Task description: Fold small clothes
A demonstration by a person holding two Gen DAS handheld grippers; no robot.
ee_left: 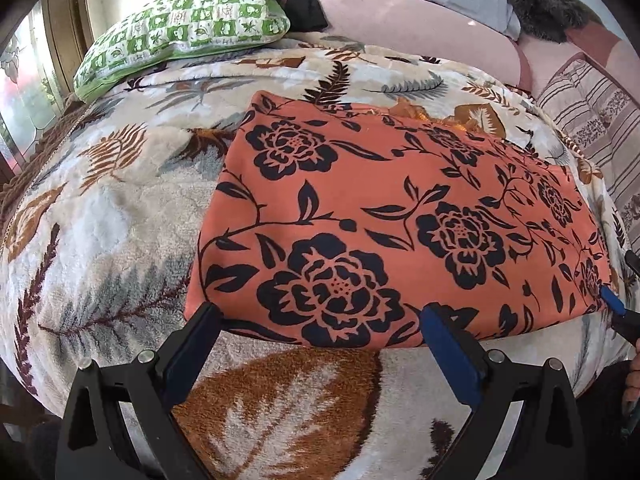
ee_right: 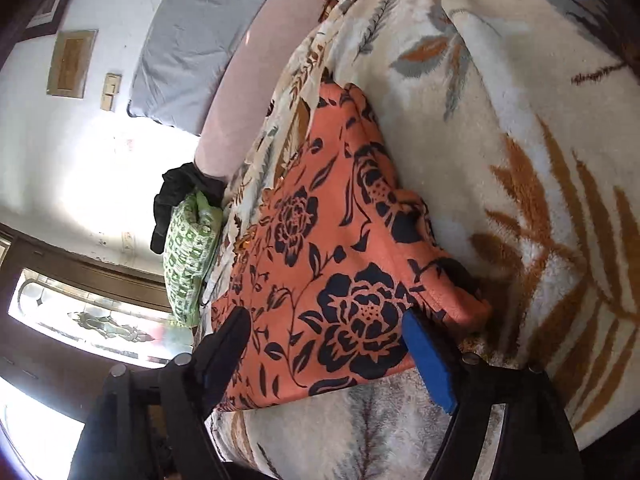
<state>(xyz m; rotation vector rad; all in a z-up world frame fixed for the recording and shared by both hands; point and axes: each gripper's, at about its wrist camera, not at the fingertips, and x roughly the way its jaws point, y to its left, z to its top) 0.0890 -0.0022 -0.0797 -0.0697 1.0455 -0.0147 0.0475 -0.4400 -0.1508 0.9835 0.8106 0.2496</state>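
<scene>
Two tools, both spread wide, gripping nothing: left tool (ee_left: 320,316) and right tool (ee_right: 324,336) at near edge of folded orange cloth (ee_left: 392,216) on bed blanket (ee_left: 120,216); green pillow (ee_left: 184,28) at far corner.

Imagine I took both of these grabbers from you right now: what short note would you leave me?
Left gripper: open, holding nothing, at the near edge of the orange flowered cloth.
Right gripper: open, holding nothing, at the cloth's right corner.
The cloth lies flat on the leaf-patterned blanket, already a neat rectangle that looks folded at least once.
A green pillow sits at the far left of the bed, clear of the work.
Left to do: probably grip the near edge with both and fold once more, if a smaller bundle is wanted.
</scene>
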